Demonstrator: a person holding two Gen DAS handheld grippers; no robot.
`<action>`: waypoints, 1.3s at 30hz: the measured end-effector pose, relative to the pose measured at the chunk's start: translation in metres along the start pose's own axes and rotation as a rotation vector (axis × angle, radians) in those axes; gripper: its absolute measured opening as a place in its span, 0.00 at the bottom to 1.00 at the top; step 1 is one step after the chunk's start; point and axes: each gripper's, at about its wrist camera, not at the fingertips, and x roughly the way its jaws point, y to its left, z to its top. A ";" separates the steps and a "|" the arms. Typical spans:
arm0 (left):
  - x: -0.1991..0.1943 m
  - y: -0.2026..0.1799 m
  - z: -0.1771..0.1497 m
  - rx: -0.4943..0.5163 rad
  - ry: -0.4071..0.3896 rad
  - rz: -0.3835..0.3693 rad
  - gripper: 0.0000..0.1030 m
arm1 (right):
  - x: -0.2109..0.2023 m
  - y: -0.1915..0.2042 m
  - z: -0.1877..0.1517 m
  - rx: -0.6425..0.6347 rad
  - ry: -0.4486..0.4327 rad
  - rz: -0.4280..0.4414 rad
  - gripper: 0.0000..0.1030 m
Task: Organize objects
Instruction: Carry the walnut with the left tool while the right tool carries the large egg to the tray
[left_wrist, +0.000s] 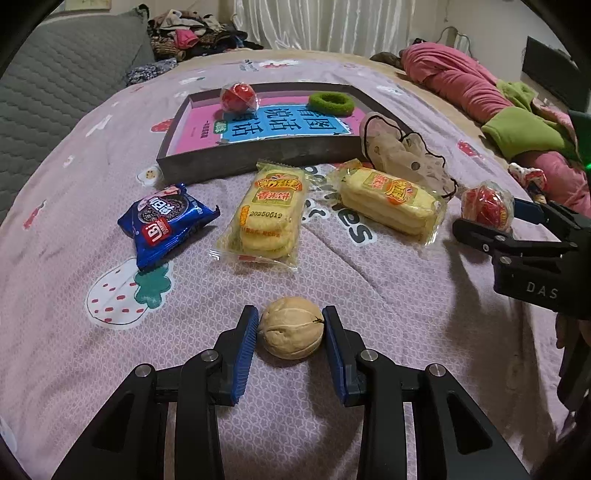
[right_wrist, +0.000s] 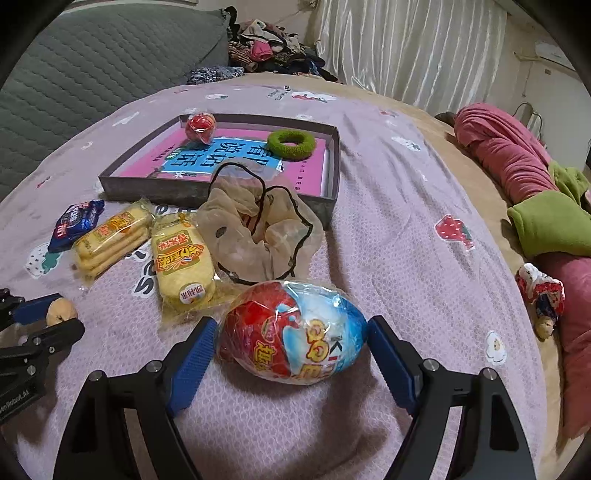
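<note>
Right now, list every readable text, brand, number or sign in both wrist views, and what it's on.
"20250619": left rice cracker pack.
"看图说话": book in the box.
"DAS", cut off: right gripper body.
"...es", partly covered: bedsheet.
Blue cookie packet: logo letters too blurred.
Right rice cracker pack and wrapped egg toy: stylised print, not legible.
Left gripper body: small print, unreadable.

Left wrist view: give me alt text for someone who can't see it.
The left gripper is shut on a walnut on a pink bedspread. Beyond lie a blue cookie pack, two yellow cracker packs and a shallow box. At right, the right gripper brackets a red wrapped egg.
</note>
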 end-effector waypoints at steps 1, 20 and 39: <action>-0.001 -0.001 0.000 0.003 0.000 -0.003 0.35 | -0.002 -0.001 -0.001 -0.002 0.000 0.006 0.80; -0.046 -0.012 0.011 0.035 -0.107 -0.007 0.36 | -0.078 0.018 0.010 -0.046 -0.140 0.086 0.80; -0.123 0.005 0.033 0.006 -0.263 -0.011 0.36 | -0.166 0.044 0.038 -0.085 -0.242 0.068 0.80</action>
